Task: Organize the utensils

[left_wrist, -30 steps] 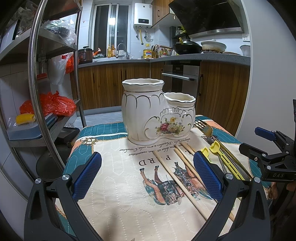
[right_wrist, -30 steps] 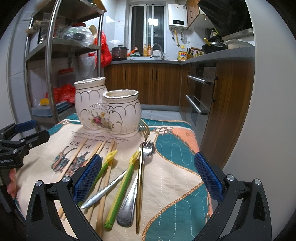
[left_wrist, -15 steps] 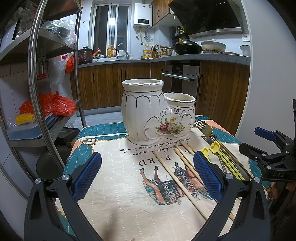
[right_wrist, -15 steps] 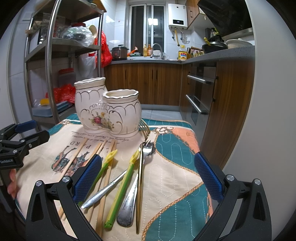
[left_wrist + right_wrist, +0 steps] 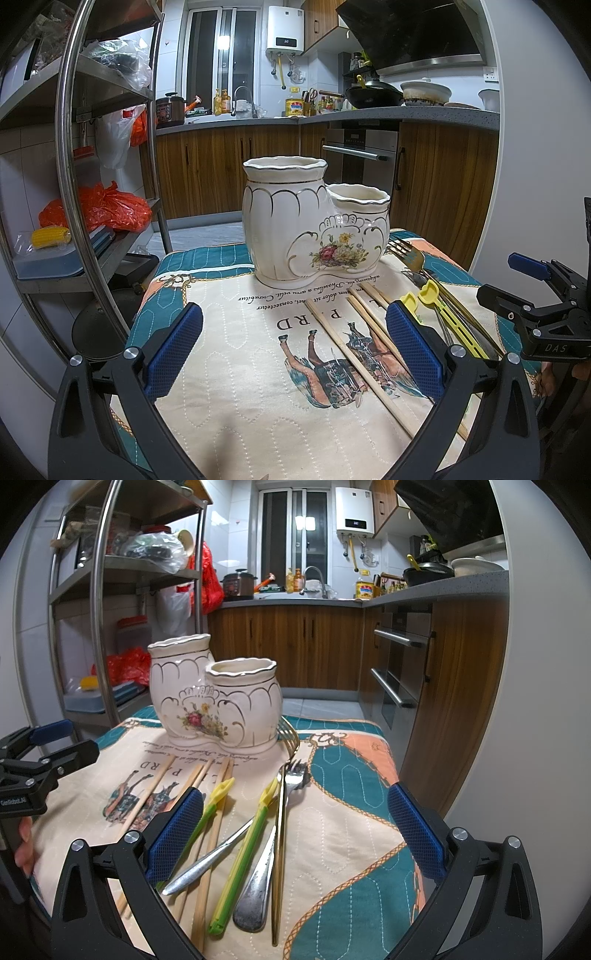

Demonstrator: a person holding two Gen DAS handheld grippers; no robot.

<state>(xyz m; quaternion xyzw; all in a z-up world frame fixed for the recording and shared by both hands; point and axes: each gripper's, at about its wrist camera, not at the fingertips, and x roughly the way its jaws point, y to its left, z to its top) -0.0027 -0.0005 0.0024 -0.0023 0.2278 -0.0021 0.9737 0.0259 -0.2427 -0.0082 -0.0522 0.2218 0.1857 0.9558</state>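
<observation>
A white ceramic two-pot utensil holder with a flower print stands at the far side of the table; it also shows in the right wrist view. Both pots look empty. Wooden chopsticks lie on the cloth, with yellow-green sticks, a gold fork, a steel fork and a steel handle beside them. My left gripper is open and empty above the cloth. My right gripper is open and empty above the utensils.
A printed cloth covers the small table. A steel shelf rack stands close on the left. Wooden kitchen cabinets with an oven stand behind and to the right. The table edge drops off at the right.
</observation>
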